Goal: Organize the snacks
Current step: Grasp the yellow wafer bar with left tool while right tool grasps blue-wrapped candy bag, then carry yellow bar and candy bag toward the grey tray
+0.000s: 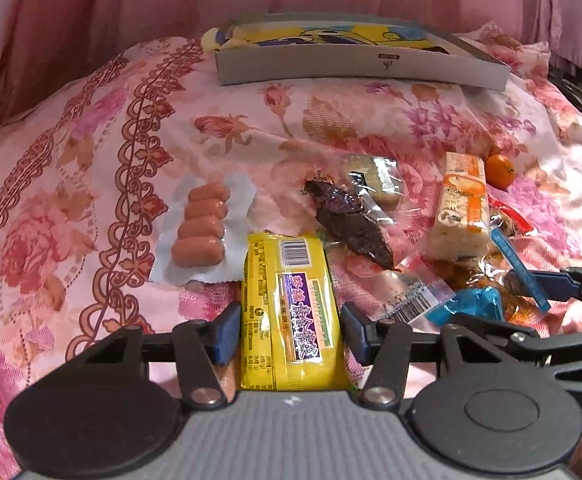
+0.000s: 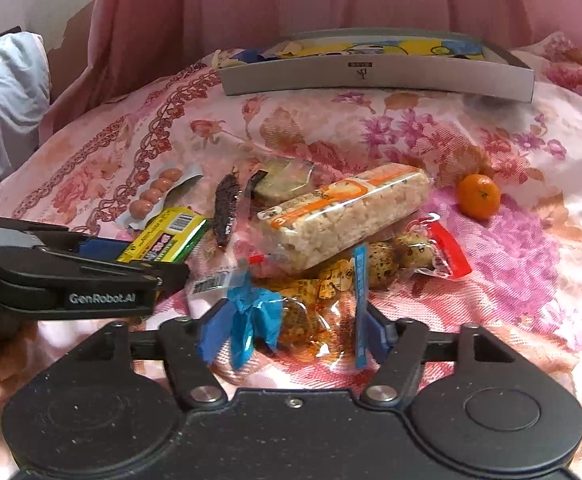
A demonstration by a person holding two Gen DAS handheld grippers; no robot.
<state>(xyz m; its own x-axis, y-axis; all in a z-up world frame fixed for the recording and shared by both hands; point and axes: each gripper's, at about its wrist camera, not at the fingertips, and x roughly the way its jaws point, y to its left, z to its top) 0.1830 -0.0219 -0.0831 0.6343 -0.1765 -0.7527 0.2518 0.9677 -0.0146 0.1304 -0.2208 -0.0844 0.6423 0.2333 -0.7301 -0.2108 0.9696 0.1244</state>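
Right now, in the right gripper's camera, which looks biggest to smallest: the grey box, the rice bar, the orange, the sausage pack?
1. Grey box, though farthest away.
2. Rice bar.
3. Sausage pack and orange: too close to rank; the pack is longer, the orange rounder.

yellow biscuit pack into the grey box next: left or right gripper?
Left. The left gripper already straddles the yellow biscuit pack, jaws open on either side. The right gripper sits around the blue-edged snack bag, further from it.
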